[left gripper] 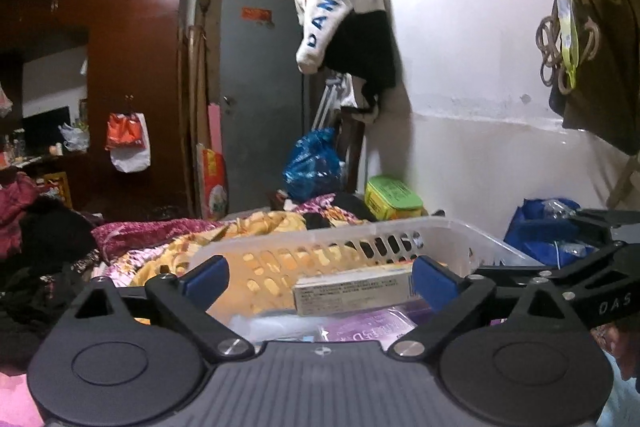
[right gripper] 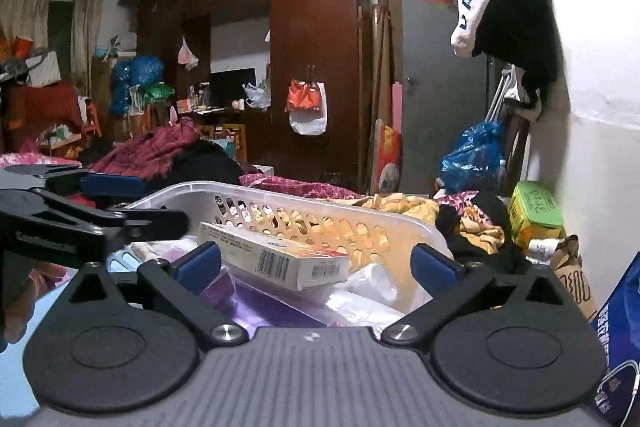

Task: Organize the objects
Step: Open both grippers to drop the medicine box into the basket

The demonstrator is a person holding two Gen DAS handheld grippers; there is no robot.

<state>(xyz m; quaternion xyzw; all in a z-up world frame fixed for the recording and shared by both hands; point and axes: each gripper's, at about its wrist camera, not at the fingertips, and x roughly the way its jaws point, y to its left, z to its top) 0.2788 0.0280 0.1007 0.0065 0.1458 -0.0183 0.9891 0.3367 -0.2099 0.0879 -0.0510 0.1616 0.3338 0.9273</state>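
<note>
**Black linkage grippers with blue pads**

The left gripper [left gripper: 320, 277] has a grey ribbed body with a small round emblem at its centre. Two black round discs flank it, each with a raised circle. Black link arms run forward from silver screws to blue fingertip pads [left gripper: 208, 273].

The right gripper [right gripper: 316, 261] is built alike: grey ribbed deck, black discs, silver screws, blue pads [right gripper: 434, 263]. White letters "DAS" mark its black side.
</note>
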